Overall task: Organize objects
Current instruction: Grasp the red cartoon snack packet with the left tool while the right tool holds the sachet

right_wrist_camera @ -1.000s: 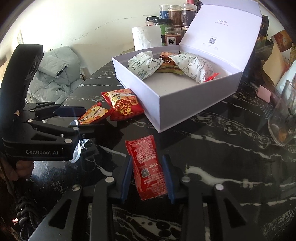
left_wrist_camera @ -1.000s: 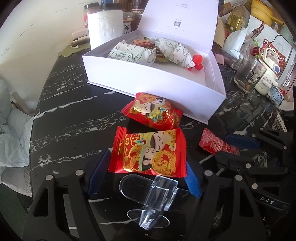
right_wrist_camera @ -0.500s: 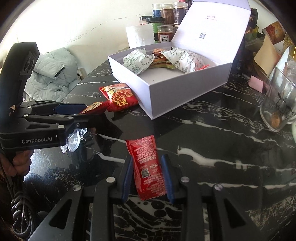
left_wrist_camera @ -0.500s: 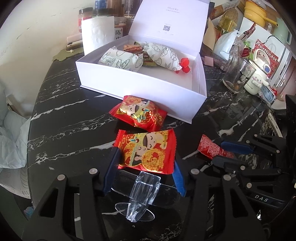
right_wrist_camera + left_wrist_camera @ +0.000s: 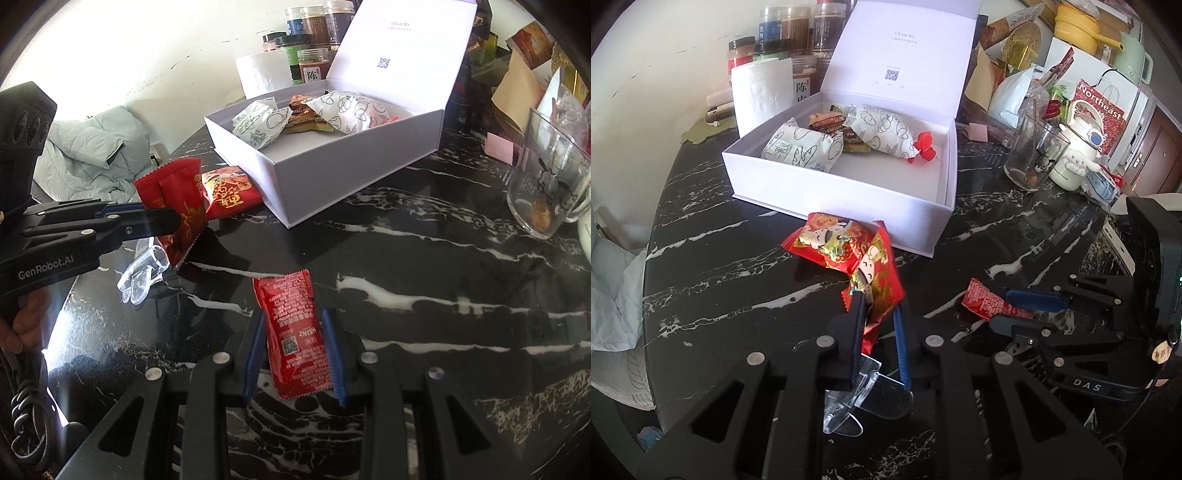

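Left wrist view, closest to us: our left tongs (image 5: pixel 877 308) have just been closing and now pinch a red cartoon snack packet (image 5: pixel 877 284) by one crumpled edge, off the worktop (image 5: pixel 720 273). It's a thin bite, so we figure the packet could slide out on the way to the white box (image 5: pixel 846 192), or snag the second packet (image 5: pixel 827 242) just behind it. Right wrist view shows our right tongs (image 5: pixel 295 347) clenched on a red ketchup sachet (image 5: pixel 291 332), gripped across its width and still low over the worktop. That grip shows only side-on in the left view. Further back, the box sits open with wrapped snacks (image 5: pixel 801 147) inside, and jars (image 5: pixel 310 33) stand behind.
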Demonstrator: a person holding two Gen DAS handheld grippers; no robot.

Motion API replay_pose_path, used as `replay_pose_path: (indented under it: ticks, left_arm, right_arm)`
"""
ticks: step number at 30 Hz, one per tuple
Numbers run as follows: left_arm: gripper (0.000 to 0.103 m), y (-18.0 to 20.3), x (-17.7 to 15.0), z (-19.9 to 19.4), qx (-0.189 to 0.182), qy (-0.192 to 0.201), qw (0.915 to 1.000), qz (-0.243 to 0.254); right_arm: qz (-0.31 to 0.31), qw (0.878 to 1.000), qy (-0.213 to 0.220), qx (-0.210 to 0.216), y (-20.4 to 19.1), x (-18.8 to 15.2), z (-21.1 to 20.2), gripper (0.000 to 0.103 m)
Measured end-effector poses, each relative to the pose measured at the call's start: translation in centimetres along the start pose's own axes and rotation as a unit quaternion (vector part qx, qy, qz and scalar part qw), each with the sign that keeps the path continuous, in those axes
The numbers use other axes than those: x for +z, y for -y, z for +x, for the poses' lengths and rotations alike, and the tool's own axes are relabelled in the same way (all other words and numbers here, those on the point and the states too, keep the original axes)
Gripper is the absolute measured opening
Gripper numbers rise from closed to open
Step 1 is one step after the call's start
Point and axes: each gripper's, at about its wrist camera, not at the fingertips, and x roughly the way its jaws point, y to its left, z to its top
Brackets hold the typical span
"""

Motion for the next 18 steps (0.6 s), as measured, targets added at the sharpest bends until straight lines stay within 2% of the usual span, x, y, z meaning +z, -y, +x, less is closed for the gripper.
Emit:
replay_pose_path:
  ticks: [12, 18]
  left_arm:
    - [0.013, 3.0, -0.2, 0.1, -0.065, -0.025, 0.9971, 0.029]
    - [0.014, 4.7, -0.4, 0.6, -0.073, -0.03, 0.9957, 0.048]
  right_arm:
    - [0.012, 1.0, 0.003, -0.01, 1.3, -1.3, -1.2, 0.031]
    - [0.014, 1.0, 0.007, -0.027, 2.0, -2.2, -2.0, 0.031]
